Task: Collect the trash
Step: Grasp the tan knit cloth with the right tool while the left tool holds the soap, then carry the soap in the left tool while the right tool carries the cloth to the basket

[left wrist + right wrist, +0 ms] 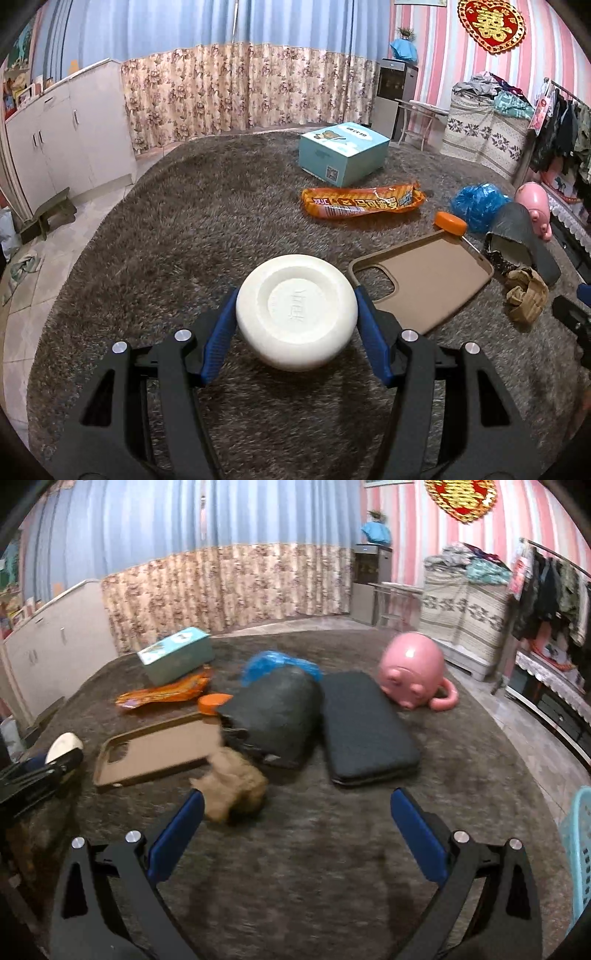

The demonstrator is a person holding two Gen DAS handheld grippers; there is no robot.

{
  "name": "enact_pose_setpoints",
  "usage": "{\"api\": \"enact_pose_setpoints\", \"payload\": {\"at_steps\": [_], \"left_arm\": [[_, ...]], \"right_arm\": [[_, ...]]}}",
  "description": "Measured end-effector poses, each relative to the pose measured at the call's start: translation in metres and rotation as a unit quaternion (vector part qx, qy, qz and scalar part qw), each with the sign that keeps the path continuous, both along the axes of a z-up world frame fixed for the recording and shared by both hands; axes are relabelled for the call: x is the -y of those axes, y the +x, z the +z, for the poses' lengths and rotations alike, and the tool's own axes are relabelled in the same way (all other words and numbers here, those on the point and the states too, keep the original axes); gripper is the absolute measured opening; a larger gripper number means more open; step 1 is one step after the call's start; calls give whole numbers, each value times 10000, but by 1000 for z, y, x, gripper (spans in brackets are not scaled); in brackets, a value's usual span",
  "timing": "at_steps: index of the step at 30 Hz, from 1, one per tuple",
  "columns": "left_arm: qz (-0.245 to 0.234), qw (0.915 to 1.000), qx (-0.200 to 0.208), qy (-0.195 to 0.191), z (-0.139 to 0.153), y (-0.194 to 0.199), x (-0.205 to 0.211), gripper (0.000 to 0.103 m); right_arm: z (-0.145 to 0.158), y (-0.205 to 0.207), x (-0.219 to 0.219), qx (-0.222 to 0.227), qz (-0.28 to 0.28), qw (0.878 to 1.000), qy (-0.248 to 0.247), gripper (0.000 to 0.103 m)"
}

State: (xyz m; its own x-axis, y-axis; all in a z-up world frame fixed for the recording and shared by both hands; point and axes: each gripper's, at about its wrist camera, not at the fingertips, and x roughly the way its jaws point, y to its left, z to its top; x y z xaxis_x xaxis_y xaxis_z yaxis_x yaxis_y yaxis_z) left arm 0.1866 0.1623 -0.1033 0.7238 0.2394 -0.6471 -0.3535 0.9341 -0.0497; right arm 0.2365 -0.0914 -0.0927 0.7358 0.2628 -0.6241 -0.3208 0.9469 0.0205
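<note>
Left gripper [296, 321] clamped on round white soap-like bar [296, 311], frame centre, above shaggy grey-brown carpet [184, 229]. Probably stiff, smooth, slippery; best pinched across rounded sides. Right gripper [297, 825] spread wide, empty; crumpled tan paper wad [234, 788] lower left, likely light, soft.

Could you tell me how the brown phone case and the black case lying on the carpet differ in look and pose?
The brown phone case is tan and lies open side up, its inside and camera cutout showing; the black case is dark and closed like a folio, showing only its flat cover. The brown one looks like a thin shell, the black one thicker, with layered edges. Both lie flat on the carpet.
</note>
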Motion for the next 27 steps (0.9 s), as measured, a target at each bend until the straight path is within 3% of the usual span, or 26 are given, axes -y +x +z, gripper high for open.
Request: {"api": "enact_pose_setpoints", "payload": {"at_steps": [4,9,11,12,19,24,27], "left_arm": [[-30,10000,-16,33,-1,1,2,61],[1,10000,12,-11,-1,0,1,61],[11,10000,18,-3,-1,0,0,61],[16,10000,15,4,-1,0,1,61],[71,9999,-25,87,-1,2,1,61],[103,9991,101,387,8,-2,11,61],[55,9991,201,381,16,0,20,61]], "right_arm": [[-4,5,-22,2,219,9994,-276,94],[-16,17,-35,-387,556,9973,-287,67],[-17,17,-39,-462,769,9957,-210,47],[-18,17,-40,-470,850,9951,-186,44],[-4,7,-24,-274,817,9963,69,41],[18,-6,12,36,395,9992,92,41],[31,-10,44,144,-19,9996,247,41]]}}
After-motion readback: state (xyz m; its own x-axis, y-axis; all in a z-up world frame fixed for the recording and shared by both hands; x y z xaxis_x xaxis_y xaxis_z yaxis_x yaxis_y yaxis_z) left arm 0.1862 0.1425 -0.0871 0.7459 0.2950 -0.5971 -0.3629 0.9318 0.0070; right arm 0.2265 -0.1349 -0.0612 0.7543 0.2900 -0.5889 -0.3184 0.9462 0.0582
